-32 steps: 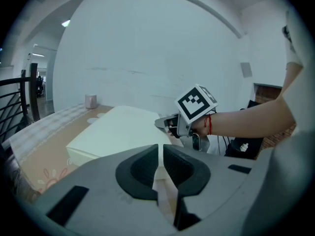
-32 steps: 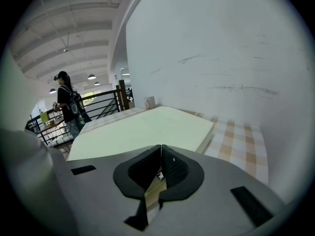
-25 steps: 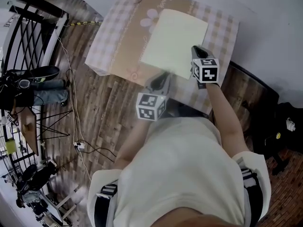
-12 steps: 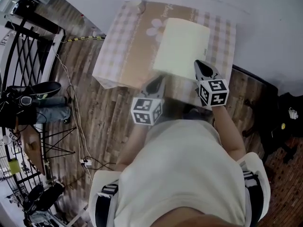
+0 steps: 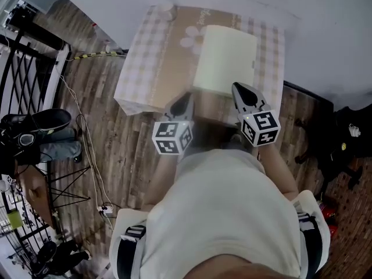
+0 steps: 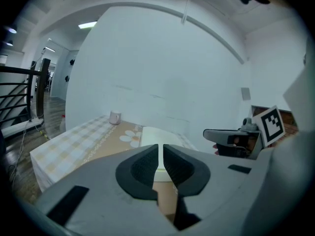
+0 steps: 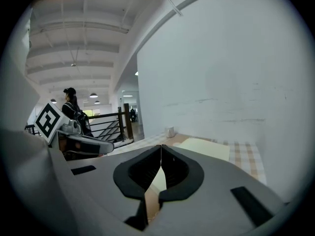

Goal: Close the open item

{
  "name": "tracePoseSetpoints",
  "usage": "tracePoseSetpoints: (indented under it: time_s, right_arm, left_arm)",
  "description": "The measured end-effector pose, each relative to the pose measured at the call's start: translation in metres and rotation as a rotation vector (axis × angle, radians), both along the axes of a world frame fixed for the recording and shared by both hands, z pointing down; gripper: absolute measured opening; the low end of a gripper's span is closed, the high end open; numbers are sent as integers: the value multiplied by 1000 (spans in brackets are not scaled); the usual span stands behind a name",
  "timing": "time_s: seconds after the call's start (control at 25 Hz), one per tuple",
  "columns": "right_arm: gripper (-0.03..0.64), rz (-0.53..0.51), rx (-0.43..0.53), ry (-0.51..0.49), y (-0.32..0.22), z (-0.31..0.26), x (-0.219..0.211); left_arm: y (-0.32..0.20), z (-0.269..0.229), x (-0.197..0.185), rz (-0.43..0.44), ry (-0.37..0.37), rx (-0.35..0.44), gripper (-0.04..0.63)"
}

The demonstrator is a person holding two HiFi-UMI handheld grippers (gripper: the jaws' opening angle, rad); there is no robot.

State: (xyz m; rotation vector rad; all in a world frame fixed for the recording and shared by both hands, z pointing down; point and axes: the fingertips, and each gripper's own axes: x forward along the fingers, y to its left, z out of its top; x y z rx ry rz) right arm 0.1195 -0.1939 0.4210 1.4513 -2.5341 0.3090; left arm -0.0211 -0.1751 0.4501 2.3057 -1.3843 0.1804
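Upper centre, the surface point(image 5: 139, 68) wears a checked woven cloth cover point(image 5: 152, 51) with a tan printed panel, matt, softly folded at its left edge. The pale yellow-green item point(image 5: 225, 60) is smooth and matt, like paper or card. The floor point(image 5: 116, 150) is worn wood planking with a slight sheen. The left gripper point(image 6: 161, 154) and right gripper point(image 7: 161, 156) are grey matt plastic with dark ribbed pads point(image 6: 142, 168).

The right hand-held gripper point(image 5: 243, 93) is pulling back off the book point(image 5: 225, 57) toward the worktop's point(image 5: 145, 68) near edge; the left hand-held gripper point(image 5: 182, 102) is also backing away.
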Motion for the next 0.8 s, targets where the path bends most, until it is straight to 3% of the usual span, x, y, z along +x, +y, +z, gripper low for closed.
tracePoseSetpoints:
  time_s: [0.4, 0.8]
  right_arm:
    - [0, 8, 53, -34, 6, -18, -34]
    - [0, -36, 59, -35, 0, -21, -57]
  left_arm:
    - [-4, -14, -31, 33, 14, 39, 31]
    - [-15, -17, -37, 52, 26, 47, 31]
